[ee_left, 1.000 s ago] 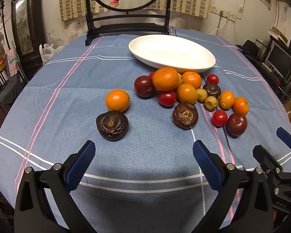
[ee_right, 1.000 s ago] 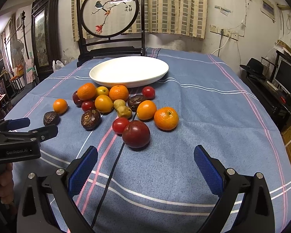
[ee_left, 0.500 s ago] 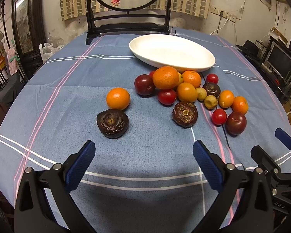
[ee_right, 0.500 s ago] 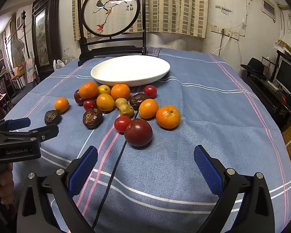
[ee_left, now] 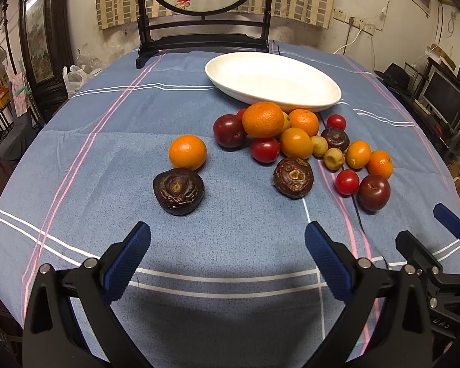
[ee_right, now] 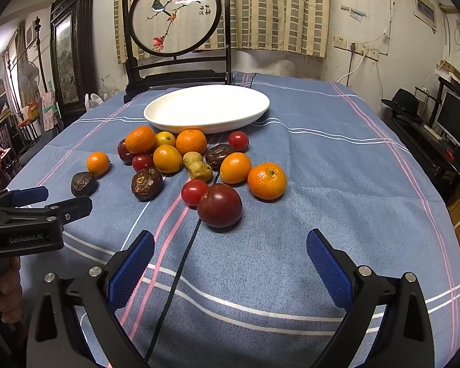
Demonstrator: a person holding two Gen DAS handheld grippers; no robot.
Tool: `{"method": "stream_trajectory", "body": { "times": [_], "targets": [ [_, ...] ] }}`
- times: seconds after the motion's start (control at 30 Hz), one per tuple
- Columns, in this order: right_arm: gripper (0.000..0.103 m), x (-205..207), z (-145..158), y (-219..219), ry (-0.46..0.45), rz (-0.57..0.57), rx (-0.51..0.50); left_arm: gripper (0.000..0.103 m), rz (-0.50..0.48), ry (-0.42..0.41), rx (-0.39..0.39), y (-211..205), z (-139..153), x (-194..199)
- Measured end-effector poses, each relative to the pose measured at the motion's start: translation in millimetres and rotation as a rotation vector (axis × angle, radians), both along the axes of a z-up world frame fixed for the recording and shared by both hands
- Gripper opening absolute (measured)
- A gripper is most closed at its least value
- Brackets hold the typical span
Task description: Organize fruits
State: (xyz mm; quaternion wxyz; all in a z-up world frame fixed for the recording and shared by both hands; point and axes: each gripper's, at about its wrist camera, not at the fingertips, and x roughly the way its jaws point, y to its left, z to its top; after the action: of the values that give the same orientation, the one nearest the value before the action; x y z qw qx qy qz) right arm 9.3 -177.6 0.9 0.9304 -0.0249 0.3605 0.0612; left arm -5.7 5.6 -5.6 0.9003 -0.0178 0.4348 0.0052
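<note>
An empty white oval dish [ee_left: 273, 81] stands at the far middle of the blue tablecloth; it also shows in the right wrist view [ee_right: 207, 109]. In front of it lies a cluster of oranges, tomatoes, plums and wrinkled dark fruits. A dark wrinkled fruit [ee_left: 178, 190] and an orange [ee_left: 187, 151] lie apart on the left. My left gripper [ee_left: 227, 245] is open and empty, short of them. My right gripper [ee_right: 230, 251] is open and empty, just short of a dark red plum [ee_right: 219, 205], a tomato [ee_right: 194, 192] and a mandarin [ee_right: 266, 181].
A dark wooden stand with a round painted screen [ee_right: 176, 15] rises behind the dish. A thin black cord [ee_right: 181, 263] runs across the cloth between my right fingers. The left gripper body [ee_right: 30, 217] shows at the left of the right wrist view. Furniture stands past the table's right edge.
Both grippers have moved slightly forward toward the fruit. The jaws stay open and no fruit has moved.
</note>
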Motion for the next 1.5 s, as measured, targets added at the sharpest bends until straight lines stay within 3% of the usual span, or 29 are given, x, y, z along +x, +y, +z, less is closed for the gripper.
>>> {"method": "stream_trajectory", "body": {
  "times": [0.87, 1.1, 1.4, 1.47, 1.5],
  "targets": [
    [0.100, 0, -4, -2, 0.015, 0.000, 0.006, 0.099, -0.018, 0.002, -0.001, 0, -2, -1],
    [0.100, -3, -4, -5, 0.010, 0.007, 0.030, 0.098, 0.000, 0.005, 0.007, 19, -9, 4],
    [0.100, 0, -4, -8, 0.016, 0.048, 0.052, 0.098, 0.052, 0.071, -0.027, 52, -26, 38],
    [0.100, 4, -4, -11, 0.025, 0.042, 0.065, 0.092, 0.053, 0.083, -0.028, 52, -28, 45],
    [0.100, 5, -5, -13, 0.030, 0.039, 0.071, 0.080, 0.048, 0.087, -0.031, 51, -29, 49]
  ]
}}
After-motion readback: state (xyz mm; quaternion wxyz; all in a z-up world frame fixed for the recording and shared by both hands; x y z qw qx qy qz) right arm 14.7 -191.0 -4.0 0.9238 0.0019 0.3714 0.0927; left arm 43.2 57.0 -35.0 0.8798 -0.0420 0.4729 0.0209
